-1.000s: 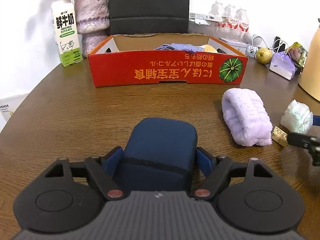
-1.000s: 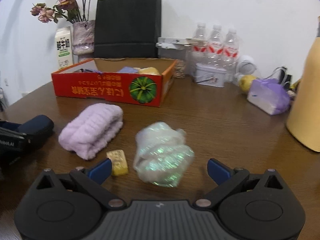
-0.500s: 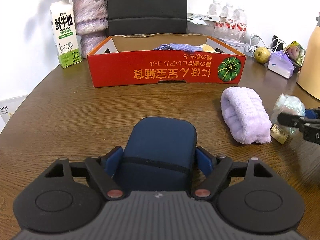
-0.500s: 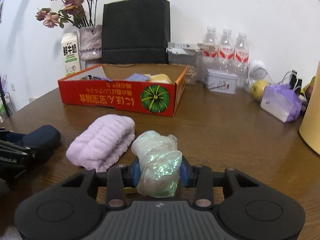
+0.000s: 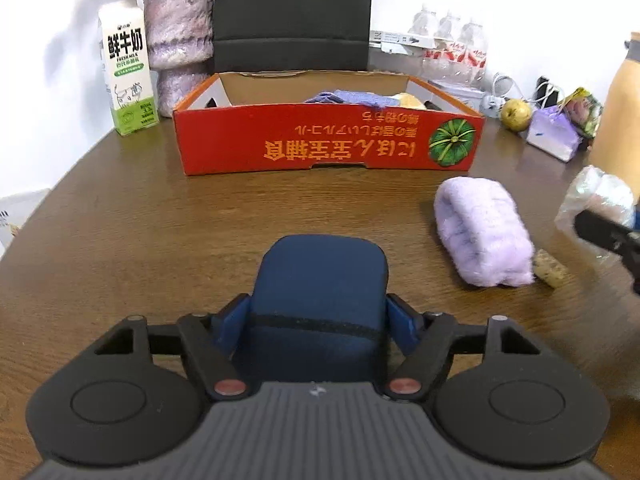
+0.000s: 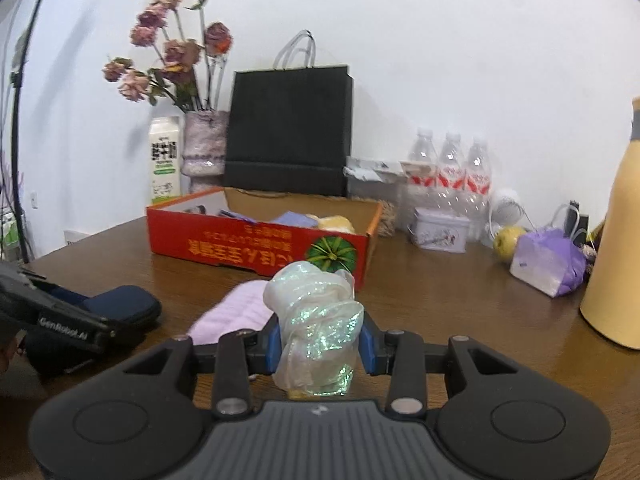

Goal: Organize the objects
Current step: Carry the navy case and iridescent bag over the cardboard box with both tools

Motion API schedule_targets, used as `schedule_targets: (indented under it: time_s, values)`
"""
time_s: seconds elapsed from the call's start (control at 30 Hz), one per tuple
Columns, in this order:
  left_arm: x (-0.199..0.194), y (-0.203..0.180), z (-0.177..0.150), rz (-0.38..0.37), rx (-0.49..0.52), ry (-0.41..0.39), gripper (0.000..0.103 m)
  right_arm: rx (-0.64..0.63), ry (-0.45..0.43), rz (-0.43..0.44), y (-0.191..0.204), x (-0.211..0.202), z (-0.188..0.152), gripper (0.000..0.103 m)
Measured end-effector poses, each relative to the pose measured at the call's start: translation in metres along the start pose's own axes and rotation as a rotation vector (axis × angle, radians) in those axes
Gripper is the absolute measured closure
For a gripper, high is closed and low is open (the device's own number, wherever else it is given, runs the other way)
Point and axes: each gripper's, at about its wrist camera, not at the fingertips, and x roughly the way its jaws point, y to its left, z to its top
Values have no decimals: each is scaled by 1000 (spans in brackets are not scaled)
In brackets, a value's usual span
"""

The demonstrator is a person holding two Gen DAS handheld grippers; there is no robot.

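Brown wooden tabletop (image 5: 120, 240), red box (image 5: 320, 148) at far edge | left tool (image 5: 318, 318) closing on navy case (image 5: 320, 280), long axis toward box | right tool (image 6: 319, 344) clenched on iridescent plastic bundle (image 6: 316, 320), upright, lifted | lilac towel roll (image 5: 484, 232) lies between, axis toward box.

The milk carton (image 5: 127, 80) reads "FRESH MILK"; the left gripper (image 6: 68, 322) reads "GenRobot.AI".
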Motion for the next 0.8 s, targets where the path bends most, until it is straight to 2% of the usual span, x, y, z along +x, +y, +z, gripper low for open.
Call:
schedule_targets:
  time_s: [0.23,0.4,0.57,0.8]
  values:
    - [-16,3,-2,12,-21,-27,34,-15,-5,19,15,-5,0,66]
    - [-34,3,-2,39,-55,-95,35,-17,-9,46,30,-6,1,67]
    - [-41,6,-1,72,-101,-112,36,-22,-30,60,46,-9,2,67]
    - [-53,1,-4,74,-126,-145,36,-12,-60,60,53,-15,5,66]
